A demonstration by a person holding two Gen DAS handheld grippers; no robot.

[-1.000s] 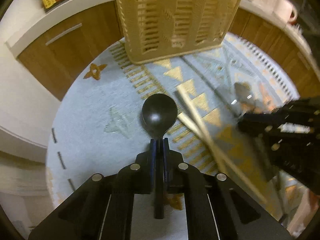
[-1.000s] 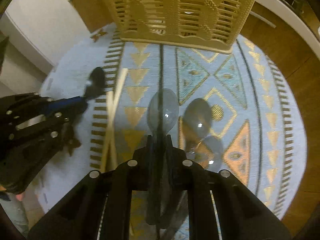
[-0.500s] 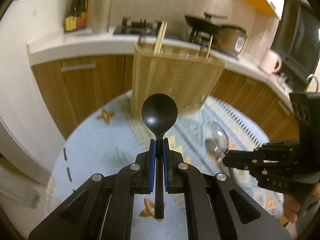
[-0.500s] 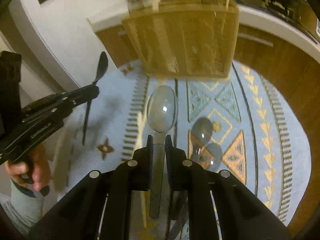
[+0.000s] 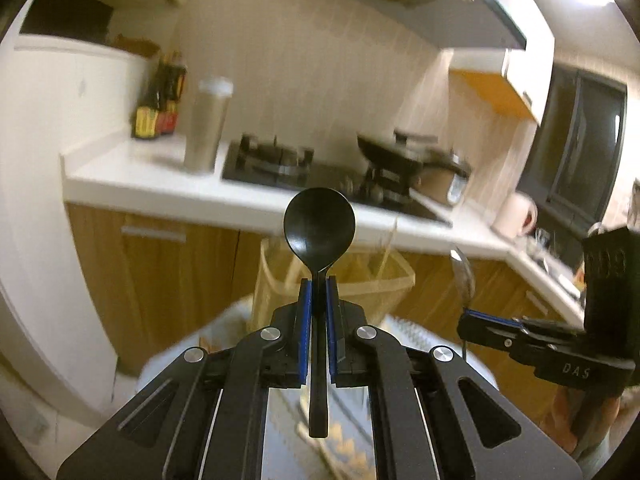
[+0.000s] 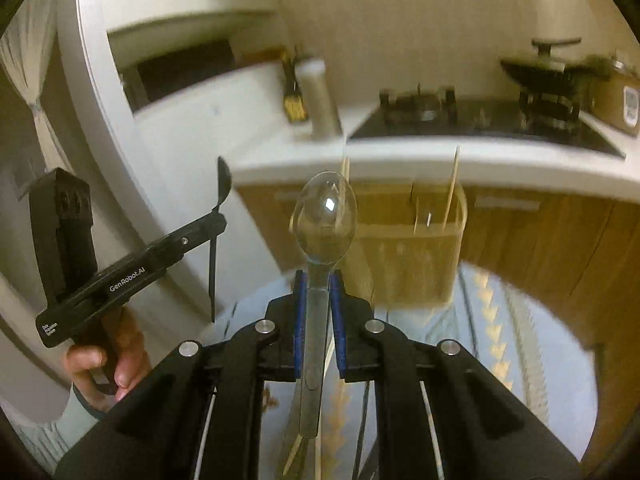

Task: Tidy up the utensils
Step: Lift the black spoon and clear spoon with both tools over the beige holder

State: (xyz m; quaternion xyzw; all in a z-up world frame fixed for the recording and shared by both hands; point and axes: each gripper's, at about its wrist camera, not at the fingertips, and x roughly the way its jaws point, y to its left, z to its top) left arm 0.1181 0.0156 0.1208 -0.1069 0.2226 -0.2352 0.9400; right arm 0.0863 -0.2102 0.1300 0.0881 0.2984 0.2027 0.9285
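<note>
My left gripper (image 5: 318, 282) is shut on a black spoon (image 5: 319, 228), bowl pointing up. It also shows in the right wrist view (image 6: 218, 216) at the left, holding the black spoon (image 6: 224, 184). My right gripper (image 6: 319, 278) is shut on a metal spoon (image 6: 325, 216), bowl up; it shows in the left wrist view (image 5: 466, 314) at the right with the metal spoon (image 5: 462, 276). A woven utensil basket (image 6: 412, 256) stands on the round table ahead and below, with chopsticks (image 6: 451, 188) upright in it. It also shows in the left wrist view (image 5: 372, 280).
The round table has a patterned blue and yellow cloth (image 6: 500, 340). Loose chopsticks (image 6: 296, 452) lie on it below my right gripper. Behind is a white counter (image 5: 160, 176) with a gas stove (image 5: 276, 160), bottles (image 5: 160, 108) and wooden cabinets (image 5: 168, 276).
Both grippers have lifted their spoons off the table and tilted up from looking down at the cloth to looking level at the counter; the basket now sits lower in both views.
</note>
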